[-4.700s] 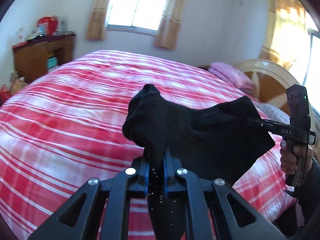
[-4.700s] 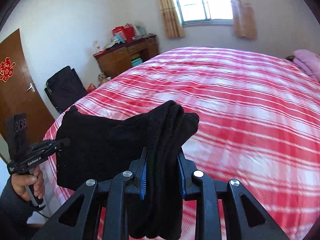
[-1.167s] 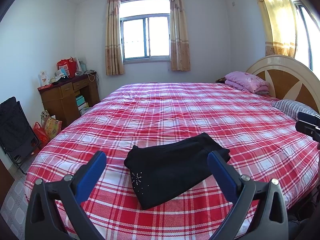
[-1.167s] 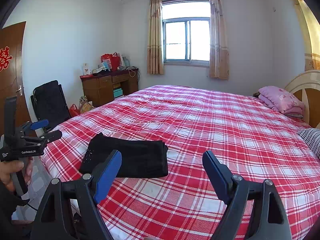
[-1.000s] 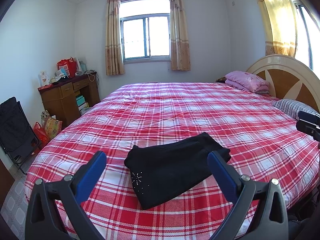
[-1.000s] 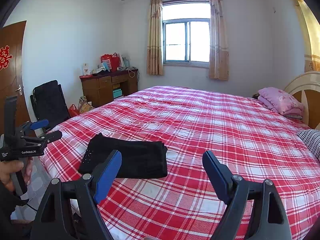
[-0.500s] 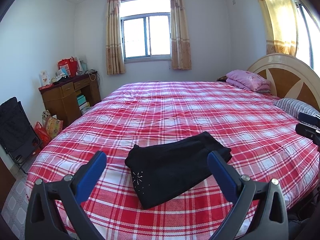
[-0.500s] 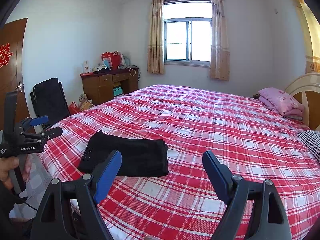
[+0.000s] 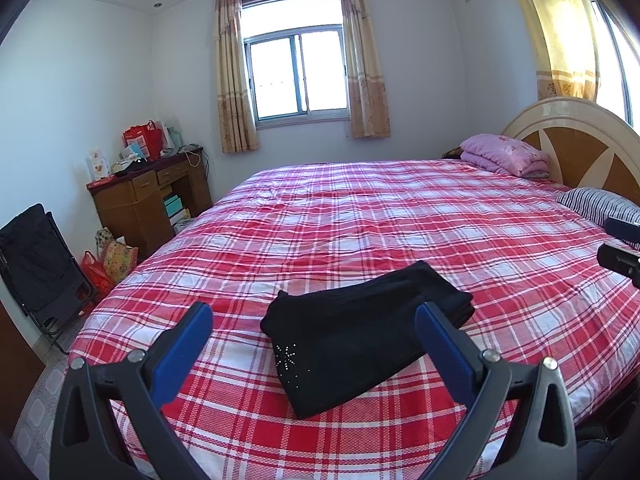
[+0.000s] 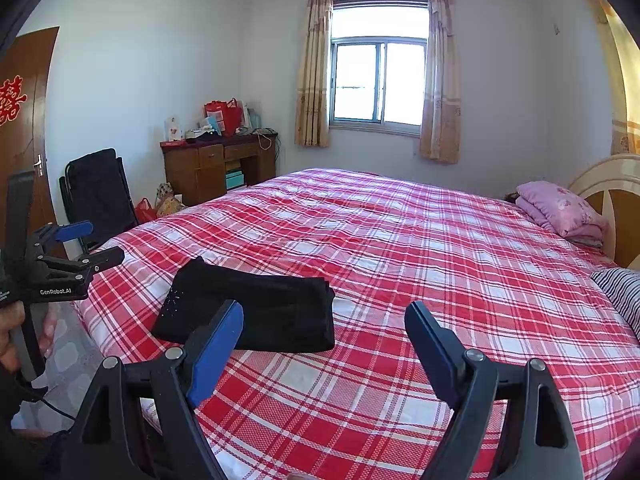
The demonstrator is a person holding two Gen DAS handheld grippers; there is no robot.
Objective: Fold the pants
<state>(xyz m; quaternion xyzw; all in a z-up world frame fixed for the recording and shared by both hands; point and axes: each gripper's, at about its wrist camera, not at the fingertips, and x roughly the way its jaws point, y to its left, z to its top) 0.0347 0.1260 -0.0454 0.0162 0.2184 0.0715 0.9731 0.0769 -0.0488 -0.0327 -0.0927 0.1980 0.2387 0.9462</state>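
Observation:
The black pants (image 9: pixel 360 328) lie folded into a flat rectangle on the red plaid bed (image 9: pixel 400 220), near its foot edge; they also show in the right wrist view (image 10: pixel 256 312). A small sparkly pattern shows on the near corner. My left gripper (image 9: pixel 314 336) is open and empty, held back from the bed above the pants. My right gripper (image 10: pixel 324 334) is open and empty, held off the bed to the right of the pants. The left gripper also shows at the left edge of the right wrist view (image 10: pixel 86 246), open.
A pink folded blanket (image 9: pixel 504 154) and a striped pillow (image 9: pixel 600 204) lie by the wooden headboard (image 9: pixel 580 140). A wooden desk (image 10: pixel 216 164) with red bags, a black folding chair (image 10: pixel 98 192) and a brown door (image 10: pixel 20 120) stand beyond the bed's foot.
In the oldest frames both grippers were shut on the pants held above the bed. Now the pants lie folded on the bed and both grippers are open. Over the last second almost nothing moved.

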